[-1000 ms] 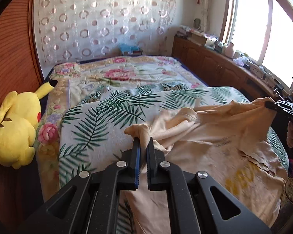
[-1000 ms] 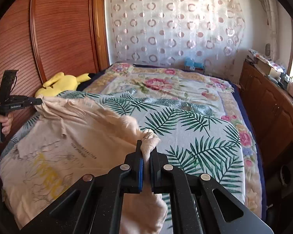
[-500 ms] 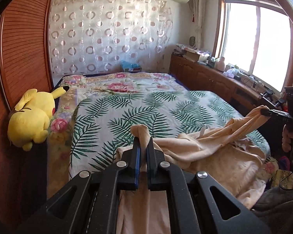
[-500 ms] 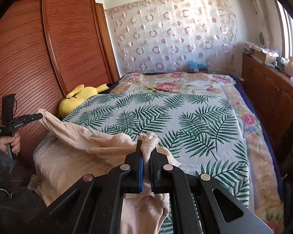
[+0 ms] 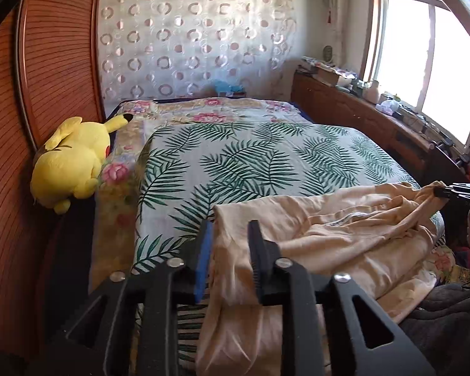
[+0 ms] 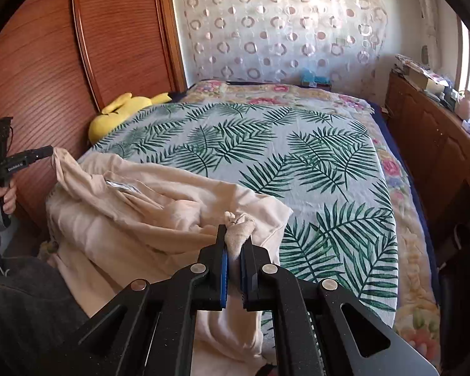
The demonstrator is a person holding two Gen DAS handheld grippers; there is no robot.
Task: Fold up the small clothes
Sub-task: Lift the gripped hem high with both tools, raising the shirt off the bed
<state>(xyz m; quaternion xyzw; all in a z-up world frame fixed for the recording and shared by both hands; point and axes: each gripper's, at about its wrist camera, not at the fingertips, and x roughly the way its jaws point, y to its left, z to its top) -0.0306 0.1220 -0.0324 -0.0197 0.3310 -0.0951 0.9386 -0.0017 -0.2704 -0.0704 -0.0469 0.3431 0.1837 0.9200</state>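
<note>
A pale peach garment (image 5: 344,228) lies crumpled at the near edge of the bed. In the left wrist view my left gripper (image 5: 230,230) has its jaws opening; a flat corner of the cloth lies loose between the pads, not pinched. In the right wrist view my right gripper (image 6: 235,238) is shut on a bunched corner of the garment (image 6: 159,206), which pokes up past the fingertips. Each gripper shows in the other's view: the left gripper (image 6: 31,156) at the far left, the right gripper (image 5: 454,191) at the far right, both with cloth at the tip.
The bed carries a palm-leaf sheet (image 5: 250,156) over a floral quilt (image 6: 401,169). A yellow plush toy (image 5: 72,159) rests against the wooden wardrobe (image 6: 40,62) on the left. A cluttered wooden sideboard (image 5: 376,116) runs under the window. The person's dark trousers (image 6: 25,307) are at the near edge.
Both grippers drew back toward the near edge of the bed, dragging the garment off the sheet's middle. The left jaws, pinched on cloth before, now stand apart.
</note>
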